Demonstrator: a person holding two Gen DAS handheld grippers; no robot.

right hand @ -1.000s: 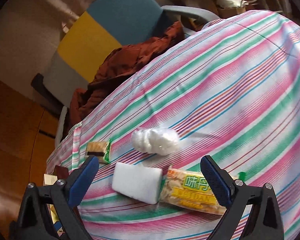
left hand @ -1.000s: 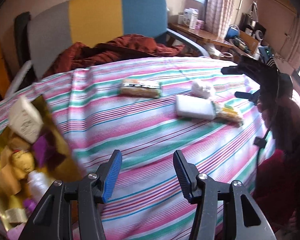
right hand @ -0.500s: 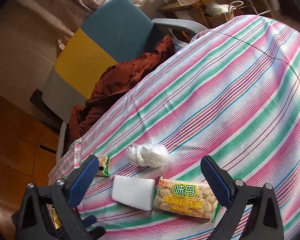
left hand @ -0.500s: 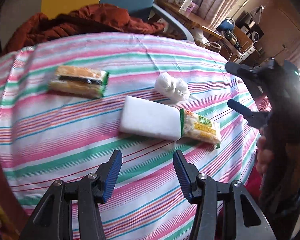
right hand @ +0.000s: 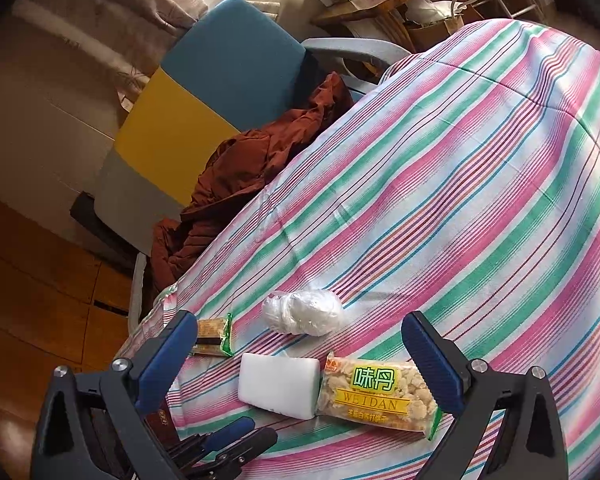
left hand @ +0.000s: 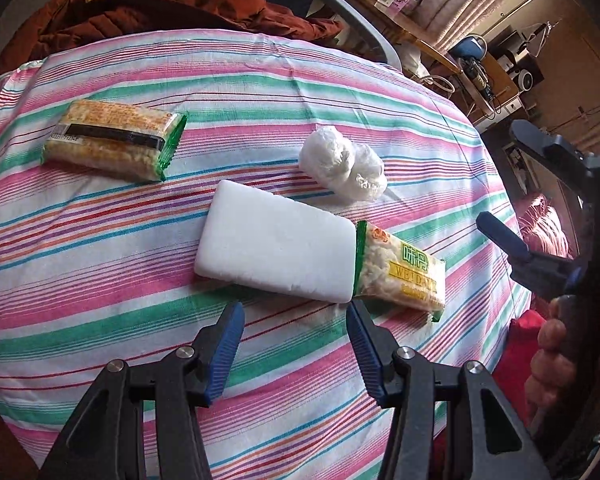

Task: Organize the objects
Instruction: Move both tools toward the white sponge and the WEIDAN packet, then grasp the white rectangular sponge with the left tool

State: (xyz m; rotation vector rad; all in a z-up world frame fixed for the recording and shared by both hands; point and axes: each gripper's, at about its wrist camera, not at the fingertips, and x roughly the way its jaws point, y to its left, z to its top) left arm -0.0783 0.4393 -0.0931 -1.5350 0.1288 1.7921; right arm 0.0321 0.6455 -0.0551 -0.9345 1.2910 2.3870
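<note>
Both jaws stand wide and hold nothing: the left gripper [left hand: 294,344] hovers just short of the white sponge block [left hand: 274,247], the right gripper [right hand: 296,354] over the same group. On the striped tablecloth [left hand: 100,280], the block touches the WEIDAN snack packet [right hand: 376,394]. The second snack packet [left hand: 114,140] and the small plastic-wrapped white bundle [left hand: 342,163] lie apart.

Flat white sponge block [left hand: 276,250] touching a WEIDAN snack packet [left hand: 400,272], crumpled plastic-wrapped bundle [left hand: 342,164] just beyond, second snack packet [left hand: 114,140] lying apart.
</note>
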